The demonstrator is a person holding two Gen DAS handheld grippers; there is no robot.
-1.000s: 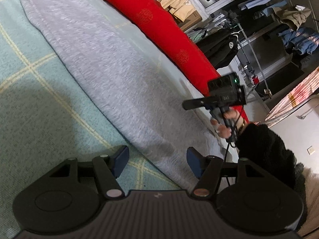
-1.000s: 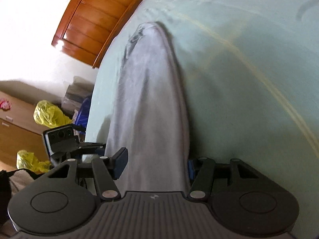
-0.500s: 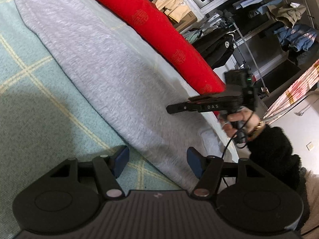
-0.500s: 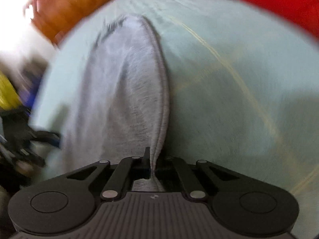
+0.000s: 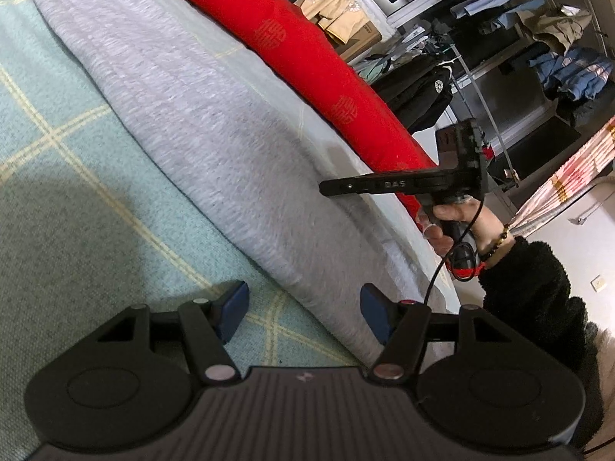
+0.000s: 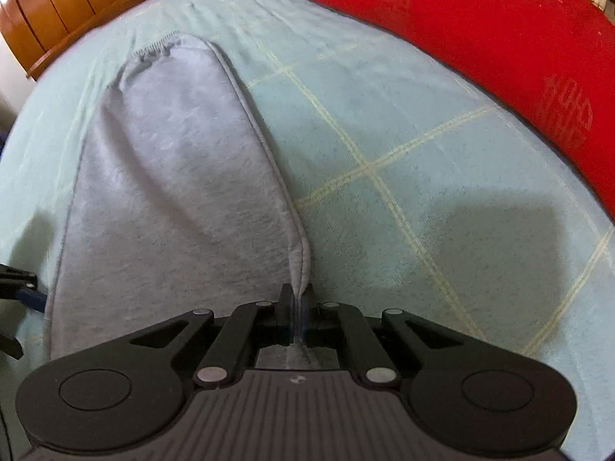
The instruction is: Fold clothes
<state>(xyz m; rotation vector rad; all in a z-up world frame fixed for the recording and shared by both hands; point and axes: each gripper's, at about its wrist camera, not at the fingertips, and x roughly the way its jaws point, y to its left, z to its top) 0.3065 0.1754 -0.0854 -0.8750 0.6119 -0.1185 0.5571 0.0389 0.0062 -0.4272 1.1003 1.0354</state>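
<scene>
Pinching the stitched long edge of the grey sweatpants [image 6: 173, 192] with the right gripper [image 6: 296, 307] — spread wide over that edge a second ago, since clamped onto it, tipped steeply downward and raised a little. Easing open again by a hair at this instant, yet with the fold of grey fleece plainly between the pads [image 6: 285, 303] and drawn up into a small ridge off the teal checked bedsheet [image 6: 384, 134]. Reads as the grab for the next fold, made on one side only: edge taken, nothing carried over yet.

Stretched lengthways along the bed, with the elastic cuff [image 6: 161, 48] far off toward the wooden headboard [image 6: 57, 7] and the red quilt [image 6: 480, 38] running alongside, apart from the cloth.

From the left wrist view: held level over the near end of the garment by a hand [image 5: 453, 223] in a black fleecy sleeve [image 5: 538, 288], reaching in from the bed's side.

Left gripper [image 5: 303, 311] unchanged — parked in the same spot, jaws spread, holding nothing, tilted gently down, blue pads [image 5: 234, 307] straddling the line where grey cloth meets sheet. Probably ought to close on its own stretch of edge before any lift, lest the fabric drag and skew.
</scene>
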